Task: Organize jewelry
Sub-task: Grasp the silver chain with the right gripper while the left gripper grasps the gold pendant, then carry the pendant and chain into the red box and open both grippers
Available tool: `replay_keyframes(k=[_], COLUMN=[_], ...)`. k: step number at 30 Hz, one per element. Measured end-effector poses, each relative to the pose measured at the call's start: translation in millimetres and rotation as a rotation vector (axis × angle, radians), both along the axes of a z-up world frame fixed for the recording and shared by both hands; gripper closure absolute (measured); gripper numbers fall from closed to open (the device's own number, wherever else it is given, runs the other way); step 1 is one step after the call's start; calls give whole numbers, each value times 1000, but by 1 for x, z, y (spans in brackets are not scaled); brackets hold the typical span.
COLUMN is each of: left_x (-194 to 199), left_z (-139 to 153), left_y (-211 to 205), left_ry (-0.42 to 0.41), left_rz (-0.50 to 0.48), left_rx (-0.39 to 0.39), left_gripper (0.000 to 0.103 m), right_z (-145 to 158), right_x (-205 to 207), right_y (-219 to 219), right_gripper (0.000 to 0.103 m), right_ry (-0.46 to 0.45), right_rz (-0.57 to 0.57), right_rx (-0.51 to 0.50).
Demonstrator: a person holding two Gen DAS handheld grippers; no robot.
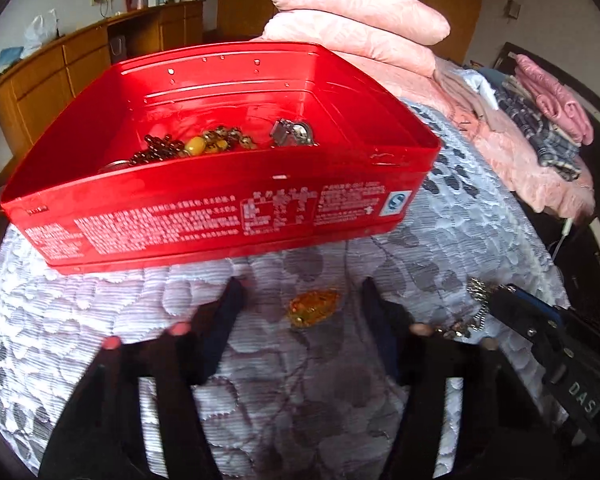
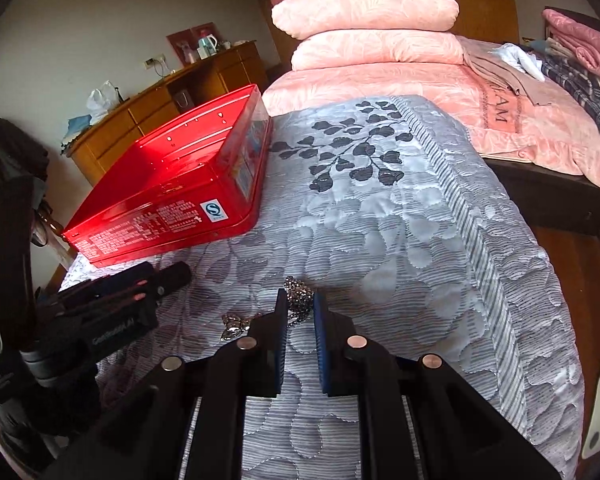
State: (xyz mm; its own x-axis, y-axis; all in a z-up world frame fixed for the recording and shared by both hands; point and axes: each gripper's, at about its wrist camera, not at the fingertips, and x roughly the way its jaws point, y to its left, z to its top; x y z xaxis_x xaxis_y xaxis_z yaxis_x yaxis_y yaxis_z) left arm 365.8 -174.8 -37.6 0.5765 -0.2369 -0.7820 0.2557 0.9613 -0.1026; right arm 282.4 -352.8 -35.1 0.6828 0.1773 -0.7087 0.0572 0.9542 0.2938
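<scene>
Both grippers work low over the quilted grey bedspread point(image 2: 400, 216). Left gripper point(image 1: 302, 300) sits at the bottom centre of its view, jaws partly open and straddling an amber pendant point(image 1: 314, 307) without touching it; its fine chain point(image 1: 346, 264) runs up toward the red tin point(image 1: 220, 208). Right gripper point(image 2: 300, 308), bottom centre of its view, has its jaws nearly shut on a dark beaded chain point(image 2: 299, 294), apparently pinching it. Small and light, the pendant looks hard, smooth and likely slippery, so a grip across its broad middle seems safest; the limp chain will trail and may snag on the quilting. Beads point(image 1: 168, 150) already lie in the tin at centre frame. A silvery piece point(image 2: 234, 326) beside the right gripper's jaws lies close enough to be knocked.
</scene>
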Motion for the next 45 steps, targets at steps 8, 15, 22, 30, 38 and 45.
replay_keyframes(k=[8, 15, 22, 30, 38, 45], left_x=[-4, -29, -42, -62, -71, -72], left_z=[4, 11, 13, 18, 32, 55], left_y=[22, 50, 55, 70, 96, 116], left_ry=[7, -11, -18, -58, -98, -150], left_rz=[39, 61, 42, 33, 59, 77], left_rx=[-48, -102, -116, -122, -148, -180], left_gripper=[87, 87, 88, 88, 88, 88], right_z=[0, 0, 0, 9, 29, 56], right_x=[0, -1, -2, -5, -8, -4], right_y=[1, 5, 4, 16, 31, 45], right_gripper=[90, 90, 90, 90, 90, 90], right_ry=[3, 2, -1, -42, -87, -133], right_rz=[-5, 1, 4, 39, 75, 110], right_rx=[-9, -15, -2, -39, -32, -33])
